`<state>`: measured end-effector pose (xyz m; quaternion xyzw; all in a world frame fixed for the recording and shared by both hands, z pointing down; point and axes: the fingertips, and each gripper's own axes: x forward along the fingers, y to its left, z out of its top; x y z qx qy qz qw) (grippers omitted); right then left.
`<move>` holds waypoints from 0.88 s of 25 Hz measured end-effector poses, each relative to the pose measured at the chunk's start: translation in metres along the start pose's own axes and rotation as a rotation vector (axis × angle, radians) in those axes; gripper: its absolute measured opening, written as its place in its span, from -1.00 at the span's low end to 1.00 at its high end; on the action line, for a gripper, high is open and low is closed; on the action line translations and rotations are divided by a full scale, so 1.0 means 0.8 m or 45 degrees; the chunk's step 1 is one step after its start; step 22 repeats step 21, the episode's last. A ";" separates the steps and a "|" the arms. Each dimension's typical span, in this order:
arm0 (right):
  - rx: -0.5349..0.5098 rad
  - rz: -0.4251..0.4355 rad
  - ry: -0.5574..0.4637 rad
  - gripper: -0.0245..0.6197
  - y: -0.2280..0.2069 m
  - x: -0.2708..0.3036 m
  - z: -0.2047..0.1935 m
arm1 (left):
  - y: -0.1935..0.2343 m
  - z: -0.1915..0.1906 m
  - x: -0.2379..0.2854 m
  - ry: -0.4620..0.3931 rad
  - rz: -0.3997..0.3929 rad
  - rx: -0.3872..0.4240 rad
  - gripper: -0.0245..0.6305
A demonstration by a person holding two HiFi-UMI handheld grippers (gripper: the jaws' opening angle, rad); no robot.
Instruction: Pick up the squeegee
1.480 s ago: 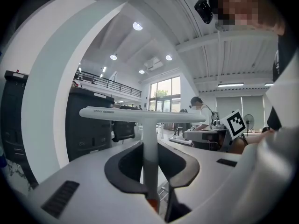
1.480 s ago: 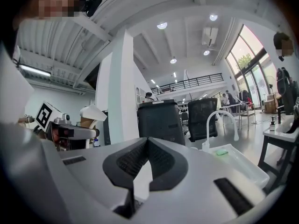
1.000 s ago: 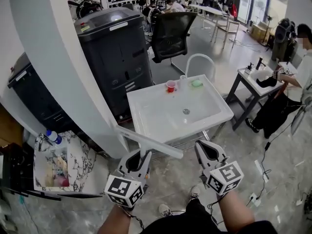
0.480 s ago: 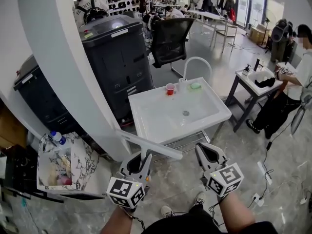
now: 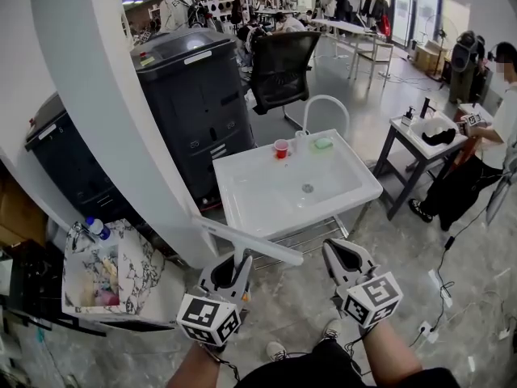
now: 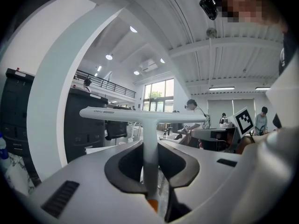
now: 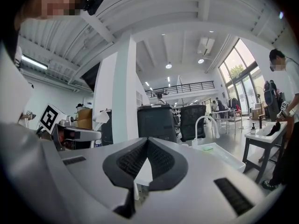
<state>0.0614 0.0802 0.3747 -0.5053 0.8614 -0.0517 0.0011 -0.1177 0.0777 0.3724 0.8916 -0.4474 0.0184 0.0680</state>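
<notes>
The white squeegee [image 5: 246, 241] hangs in the air just before the sink table's front edge, its long blade crosswise and level. My left gripper [image 5: 235, 261] is shut on its thin handle, which runs back between the jaws. In the left gripper view the blade of the squeegee [image 6: 142, 114] spans the top of the left gripper [image 6: 150, 146] like a T. My right gripper [image 5: 338, 246] floats beside it at the same height, shut with nothing in it. The right gripper view shows the right gripper [image 7: 147, 143] with its ribbed pads meeting at the tips.
A white sink table [image 5: 242, 212] with an arched faucet [image 5: 325, 103], a red cup [image 5: 282, 146] and a green object [image 5: 325, 141] stands ahead. A white pillar [image 5: 121, 120], dark cabinets [image 5: 198, 103] and a marbled box [image 5: 109, 269] are at left. A person [image 5: 493, 128] works at a small table [image 5: 420, 140] at right.
The sink stands slightly farther from both grippers than a second ago. The left grip on the squeegee is unchanged. A person at the back has walked to the right.
</notes>
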 end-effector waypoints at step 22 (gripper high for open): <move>-0.001 0.023 0.009 -0.87 0.000 0.023 -0.002 | 0.016 -0.003 0.008 0.017 0.009 -0.001 -0.68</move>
